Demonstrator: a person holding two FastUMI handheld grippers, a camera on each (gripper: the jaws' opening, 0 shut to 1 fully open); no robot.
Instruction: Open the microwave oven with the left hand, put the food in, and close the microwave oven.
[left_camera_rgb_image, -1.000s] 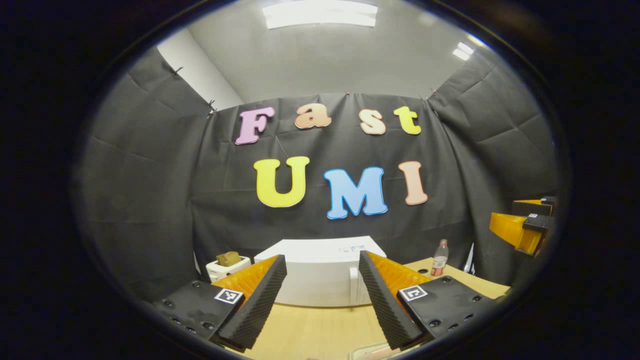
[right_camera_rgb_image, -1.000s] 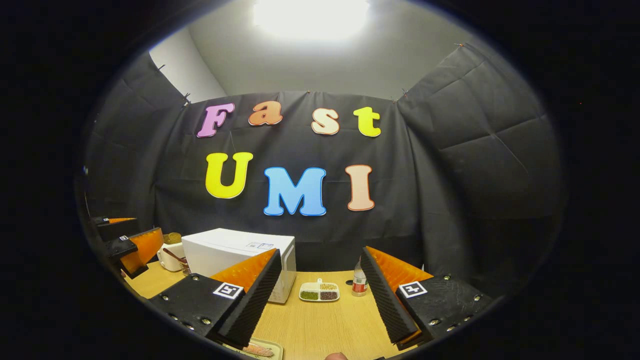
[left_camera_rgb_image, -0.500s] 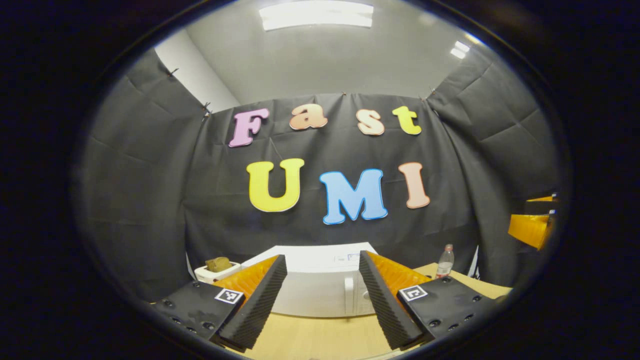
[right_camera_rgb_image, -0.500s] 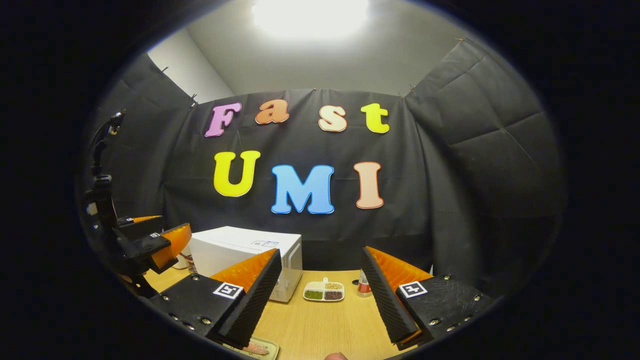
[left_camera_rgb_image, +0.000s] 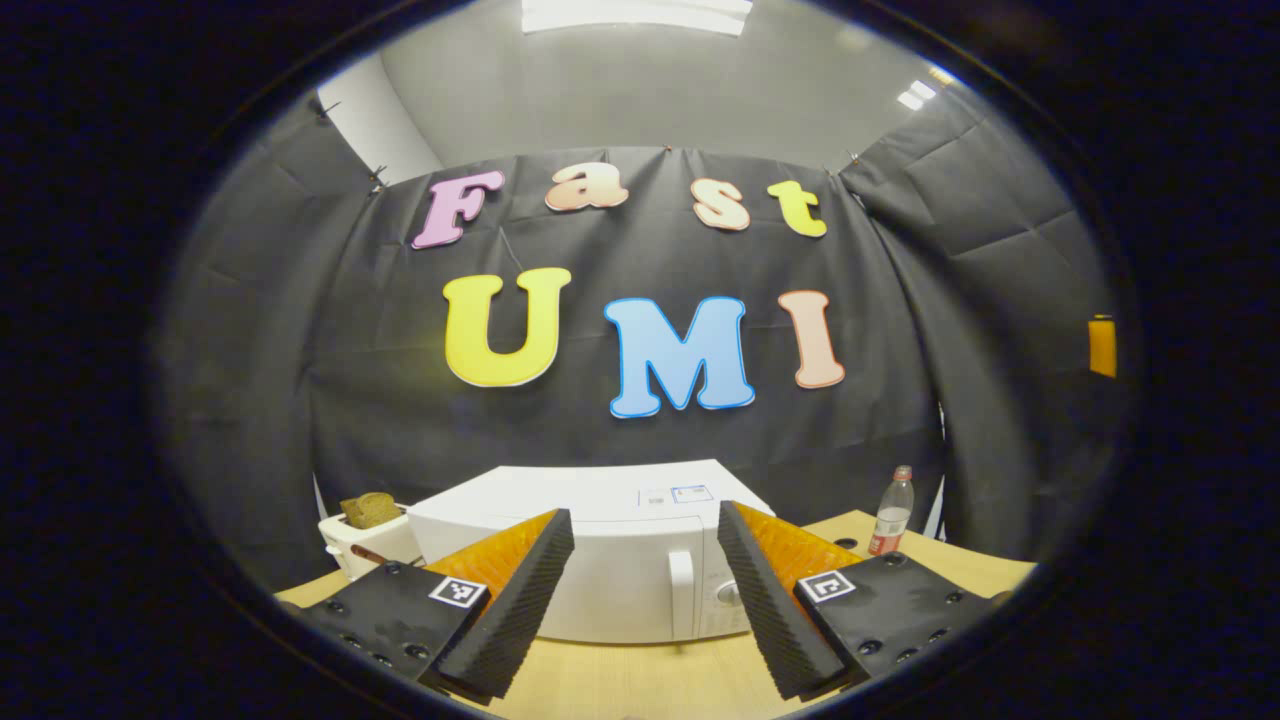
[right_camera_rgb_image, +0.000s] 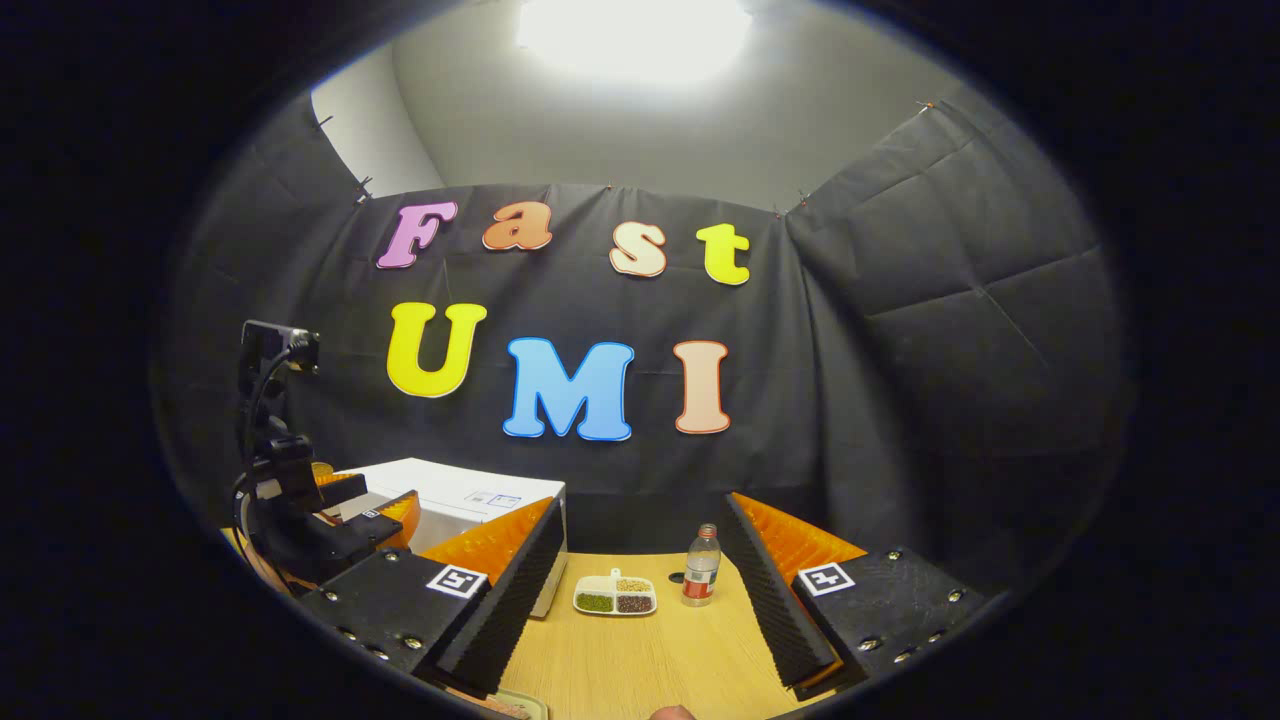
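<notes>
We see left gripper (left_camera_rgb_image: 645, 600) facing closed microwave (left_camera_rgb_image: 600, 560), fingers apart; right gripper (right_camera_rgb_image: 645, 590) fingers apart too, beside microwave.

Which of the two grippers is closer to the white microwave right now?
Left. The left gripper faces the microwave door head-on, jaws open. The right gripper sits off to the microwave's right, jaws open.

This is a staged recording booth got up as a small kitchen. Black cloth (right_camera_rgb_image: 900, 380) hangs pinned around three sides, with a plain white wall and ceiling light above. At the bottom of the frame a wooden table (right_camera_rgb_image: 640, 660) carries kitchen goods: a white microwave oven (left_camera_rgb_image: 610, 570), a toaster (left_camera_rgb_image: 365, 540) at lower left, a drinks bottle (right_camera_rgb_image: 701, 580) and a divided dish (right_camera_rgb_image: 615, 596) of grains.
</notes>
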